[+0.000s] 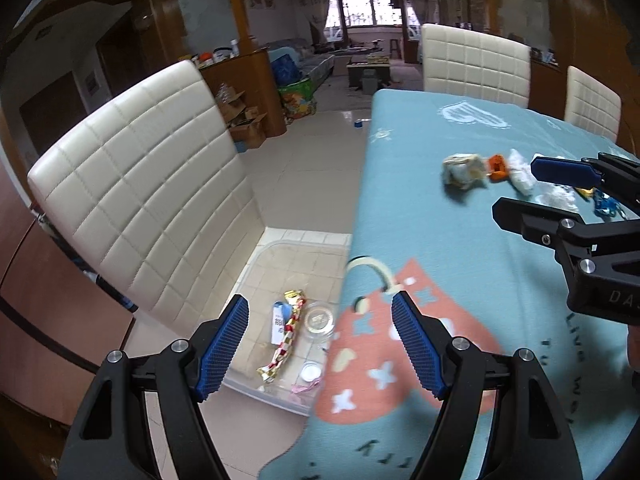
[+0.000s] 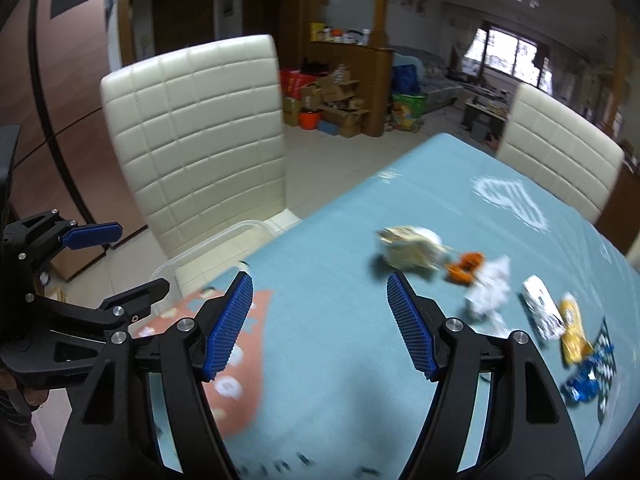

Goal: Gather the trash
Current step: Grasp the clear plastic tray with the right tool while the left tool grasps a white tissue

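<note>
Left gripper (image 1: 320, 344) spread wide, nothing between the jaws, straddling the near-left edge of the table (image 1: 460, 280): 1 blue pad over the clear bin (image 1: 280, 256) on the floor, the other over the blue cloth. Inside the bin, just ahead of the left pad: a gold-and-red wrapper (image 1: 286, 336), a white packet (image 1: 278, 322), 2 clear round lids. Cream chair (image 1: 144, 200) close on the bin's far side, so little room there.

Right gripper (image 2: 320, 324) likewise released and empty, above bare cloth with free space ahead. Trash in a row ahead and to its right: crumpled beige wrapper (image 2: 408, 252), orange piece (image 2: 466, 266), white tissue (image 2: 490, 292), silver packet (image 2: 542, 312), yellow packet (image 2: 572, 330), blue wrapper (image 2: 584, 384) nearest the right-hand table edge. Some blur on these pieces.
</note>
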Demonstrator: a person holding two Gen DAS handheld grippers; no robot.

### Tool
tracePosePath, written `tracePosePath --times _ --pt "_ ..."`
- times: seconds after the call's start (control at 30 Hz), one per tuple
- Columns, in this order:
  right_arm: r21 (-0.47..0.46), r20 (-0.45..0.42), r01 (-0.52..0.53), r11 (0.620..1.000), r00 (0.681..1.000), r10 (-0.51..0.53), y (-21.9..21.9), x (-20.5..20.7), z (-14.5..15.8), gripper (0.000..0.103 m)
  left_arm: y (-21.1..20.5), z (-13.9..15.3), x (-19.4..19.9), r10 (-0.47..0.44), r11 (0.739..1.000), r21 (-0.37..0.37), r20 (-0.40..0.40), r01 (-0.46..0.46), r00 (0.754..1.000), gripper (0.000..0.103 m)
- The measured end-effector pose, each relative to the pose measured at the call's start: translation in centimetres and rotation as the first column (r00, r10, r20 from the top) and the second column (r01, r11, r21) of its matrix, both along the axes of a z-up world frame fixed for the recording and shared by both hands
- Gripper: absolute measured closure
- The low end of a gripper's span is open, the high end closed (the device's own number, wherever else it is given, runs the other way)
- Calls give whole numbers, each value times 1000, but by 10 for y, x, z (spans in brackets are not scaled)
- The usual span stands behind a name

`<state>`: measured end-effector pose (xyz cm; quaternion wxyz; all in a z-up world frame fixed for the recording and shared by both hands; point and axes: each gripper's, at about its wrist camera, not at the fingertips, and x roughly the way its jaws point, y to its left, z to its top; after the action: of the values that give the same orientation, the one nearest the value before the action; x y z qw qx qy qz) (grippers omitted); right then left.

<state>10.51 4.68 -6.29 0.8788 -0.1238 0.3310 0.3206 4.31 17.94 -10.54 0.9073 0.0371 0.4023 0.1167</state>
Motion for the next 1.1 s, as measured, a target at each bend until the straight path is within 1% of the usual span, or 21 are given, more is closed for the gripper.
tracePosePath --times 0.23,0.33,0.4,0.47,0.53,0.63,0.7,0.77,0.83,0.93,1.0,1.1 --pt "3 27 131 991 991 -131 -82 -2 2 33 -64 9 16 -122 992 -26 9 122 992 31" --pt "-24 36 212 977 977 -211 -125 1 -1 28 -98 12 25 -177 984 -23 25 177 984 31" --pt "-34 43 272 962 962 -270 -154 2 -4 23 -120 10 35 -218 976 -21 24 219 976 31" --pt "-46 39 343 938 939 -341 -191 6 -9 22 -140 6 45 -237 971 -23 4 237 972 31" --pt "-62 37 411 910 912 -409 -222 10 -15 20 -159 1 57 -266 963 -48 -16 265 964 31" --pt "-121 39 517 847 855 -517 -264 19 -27 19 -191 -5 73 -312 948 -79 -49 307 949 31" --pt "-135 24 555 821 830 -557 -286 22 -34 18 -208 -8 80 -335 941 -71 -59 331 940 31" --pt "-155 7 584 797 808 -590 -302 27 -42 15 -224 -11 88 -340 940 -45 -58 337 939 31" --pt "-175 0 607 775 788 -616 -316 29 -50 14 -231 -15 97 -339 941 -50 -69 336 938 31" --pt "-192 -15 626 756 768 -640 -330 35 -60 12 -234 -23 112 -325 945 -73 -96 319 941 31" --pt "-206 -26 638 742 754 -656 -335 39 -67 12 -235 -27 120 -302 953 -52 -105 298 947 30" --pt "-207 -56 646 735 742 -668 -342 45 -76 12 -234 -31 129 -279 960 -32 -111 278 954 31"
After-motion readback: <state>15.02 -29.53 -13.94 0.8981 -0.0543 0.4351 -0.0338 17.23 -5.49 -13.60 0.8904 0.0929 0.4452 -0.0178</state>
